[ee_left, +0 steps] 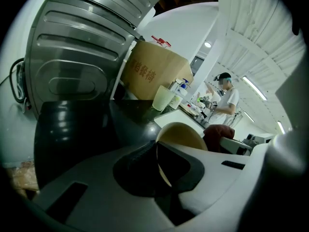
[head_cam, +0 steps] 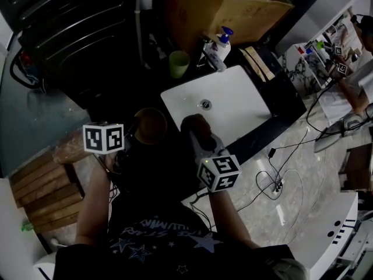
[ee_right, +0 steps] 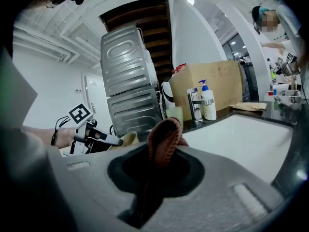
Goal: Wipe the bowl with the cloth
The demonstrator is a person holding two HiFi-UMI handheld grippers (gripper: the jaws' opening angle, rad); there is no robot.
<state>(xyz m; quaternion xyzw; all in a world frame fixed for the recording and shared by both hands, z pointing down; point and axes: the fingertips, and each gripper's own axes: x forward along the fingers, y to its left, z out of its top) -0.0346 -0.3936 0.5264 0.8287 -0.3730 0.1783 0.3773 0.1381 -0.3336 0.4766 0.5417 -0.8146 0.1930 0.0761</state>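
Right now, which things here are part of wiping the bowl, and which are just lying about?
For the job: bowl, held by the left gripper; cloth, held by the right gripper.
Lying about: green cup, pump bottle, cardboard box.

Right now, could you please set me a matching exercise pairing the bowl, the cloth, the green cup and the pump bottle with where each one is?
1. bowl
2. cloth
3. green cup
4. pump bottle

A. clamped in the right gripper
B. standing alone, left of the tap
C. rim pinched by the left gripper
D. close beside the tap, on its right

Pairs: 1-C, 2-A, 3-B, 4-D.
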